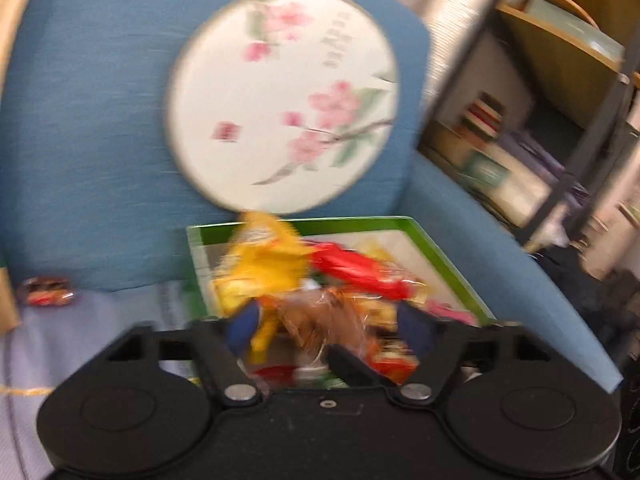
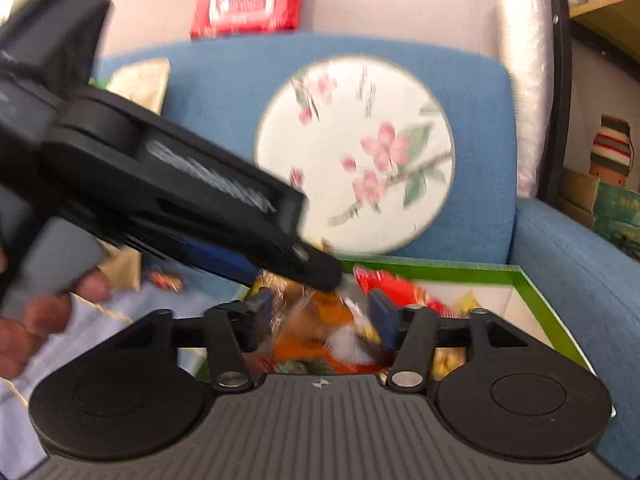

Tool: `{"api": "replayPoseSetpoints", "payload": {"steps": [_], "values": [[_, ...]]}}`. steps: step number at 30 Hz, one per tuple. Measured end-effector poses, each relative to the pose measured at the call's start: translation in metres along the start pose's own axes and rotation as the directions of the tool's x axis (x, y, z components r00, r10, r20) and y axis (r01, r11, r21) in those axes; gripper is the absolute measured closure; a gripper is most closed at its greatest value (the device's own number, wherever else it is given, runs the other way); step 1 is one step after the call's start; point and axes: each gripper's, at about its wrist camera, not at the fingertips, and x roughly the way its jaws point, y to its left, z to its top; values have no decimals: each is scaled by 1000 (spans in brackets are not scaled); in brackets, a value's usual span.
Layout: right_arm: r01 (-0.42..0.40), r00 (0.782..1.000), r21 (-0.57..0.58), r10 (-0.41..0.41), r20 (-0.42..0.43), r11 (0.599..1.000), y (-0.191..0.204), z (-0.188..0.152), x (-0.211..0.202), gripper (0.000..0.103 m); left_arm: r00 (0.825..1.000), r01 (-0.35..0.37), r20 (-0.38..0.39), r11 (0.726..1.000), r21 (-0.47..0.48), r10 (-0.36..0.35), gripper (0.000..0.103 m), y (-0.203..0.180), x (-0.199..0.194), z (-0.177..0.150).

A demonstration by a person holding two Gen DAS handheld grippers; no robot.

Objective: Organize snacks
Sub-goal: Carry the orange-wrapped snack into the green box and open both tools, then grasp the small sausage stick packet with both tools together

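A green-rimmed box [image 1: 360, 222] full of wrapped snacks sits on the blue sofa seat. My left gripper [image 1: 330, 328] hovers open over its near end, with a clear-wrapped brown snack [image 1: 320, 320] loose between the blue pads. A blurred yellow packet [image 1: 260, 264] and a red packet [image 1: 352, 268] lie just beyond. My right gripper [image 2: 323, 314] is also open over the box [image 2: 440, 270], an orange-and-clear packet [image 2: 320, 320] lying between its pads. The left gripper [image 2: 316, 270] crosses this view from the upper left, held by a hand [image 2: 40, 312].
A round floral cushion [image 1: 280, 96] leans on the sofa back behind the box. One wrapped snack [image 1: 46, 291] lies on the seat to the left. A red pack [image 2: 248, 4] rests on top of the sofa back. The sofa arm [image 1: 500, 260] and a cluttered shelf [image 1: 560, 80] stand to the right.
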Motion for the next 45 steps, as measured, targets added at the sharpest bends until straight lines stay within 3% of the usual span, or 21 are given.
{"api": "replayPoseSetpoints", "payload": {"steps": [8, 12, 18, 20, 22, 26, 32, 38, 39, 40, 42, 43, 44, 45], "values": [[-18, 1000, 32, 17, 16, 999, 6, 1, -12, 0, 999, -47, 12, 998, -33, 47, 0, 30, -31, -7], [-75, 996, 29, 74, 51, 997, 22, 12, -25, 0, 993, -103, 46, 993, -62, 106, 0, 50, -62, -10], [-239, 970, 84, 241, -17, 968, 64, 28, -2, 0, 954, -276, 77, 950, -145, 289, 0, 102, -106, -14], [-276, 959, 92, 281, -47, 957, 85, 31, 13, 0, 945, -295, 91, 939, -175, 314, 0, 120, -120, -18], [-288, 952, 79, 294, -81, 954, 104, 33, 31, 1, 941, -301, 90, 930, -212, 325, 0, 138, -130, -22], [-298, 942, 76, 306, -137, 952, 131, 34, 71, 13, 939, -296, 99, 923, -248, 328, 0, 165, -146, -30], [-232, 960, 49, 237, -150, 971, 153, 34, 129, 12, 943, -283, 114, 932, -225, 313, 0, 188, -151, -36], [-212, 958, 57, 219, -185, 976, 156, 33, 174, 12, 957, -244, 100, 944, -224, 271, 0, 208, -149, -47], [-218, 951, 59, 225, -212, 974, 157, 31, 181, 17, 958, -242, 95, 944, -225, 269, 0, 210, -148, -49], [-243, 939, 80, 255, -231, 967, 155, 29, 183, 40, 959, -243, 92, 944, -225, 268, 0, 213, -147, -51], [-241, 941, 98, 258, -221, 965, 150, 29, 173, 53, 959, -246, 80, 941, -231, 270, 0, 216, -147, -56], [-235, 943, 87, 249, -222, 968, 149, 28, 163, 77, 961, -242, 74, 941, -237, 266, 0, 216, -147, -57], [-238, 942, 71, 248, -225, 969, 147, 27, 154, 88, 963, -239, 68, 940, -241, 262, 0, 216, -146, -59], [-253, 937, 66, 261, -234, 965, 145, 26, 145, 90, 964, -236, 61, 940, -248, 258, 0, 214, -147, -60]]}}
